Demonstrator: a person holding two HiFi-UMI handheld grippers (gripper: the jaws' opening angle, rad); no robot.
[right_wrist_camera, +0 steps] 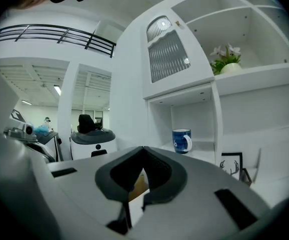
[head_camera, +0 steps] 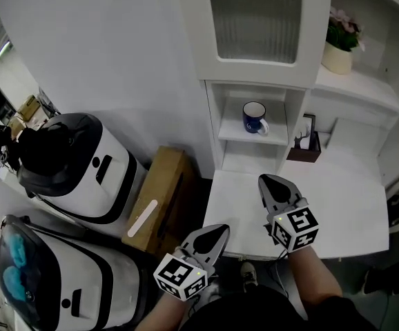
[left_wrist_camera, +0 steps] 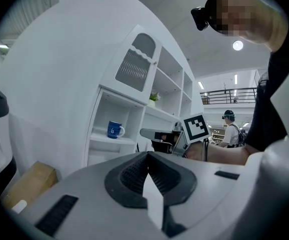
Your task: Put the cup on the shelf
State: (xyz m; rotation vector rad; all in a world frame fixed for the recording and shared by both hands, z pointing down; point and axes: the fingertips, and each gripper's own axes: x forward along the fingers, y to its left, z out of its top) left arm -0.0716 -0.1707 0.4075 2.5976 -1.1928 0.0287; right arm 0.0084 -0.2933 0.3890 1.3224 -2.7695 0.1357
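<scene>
On the shelf the blue cup is sitting upright. We're holding left tongs & right tongs pinched together, nothing in them, over the bench. Any reach toward the cup is risking knocking it off.

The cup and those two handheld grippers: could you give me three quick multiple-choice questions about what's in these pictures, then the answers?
1. Where does the cup stand?
A. in a sink
B. on a chair
C. on a small shelf

2. What colour is the cup?
A. blue
B. red
C. yellow

3. How are the jaws of the left gripper and the right gripper?
A. wide apart
B. together, holding nothing
C. clamped on the cup

Answers:
1 C: the head view shows it upright on that shelf.
2 A: it is blue with a white handle in all three views.
3 B: each gripper view shows its jaws meeting with nothing between them.
</scene>
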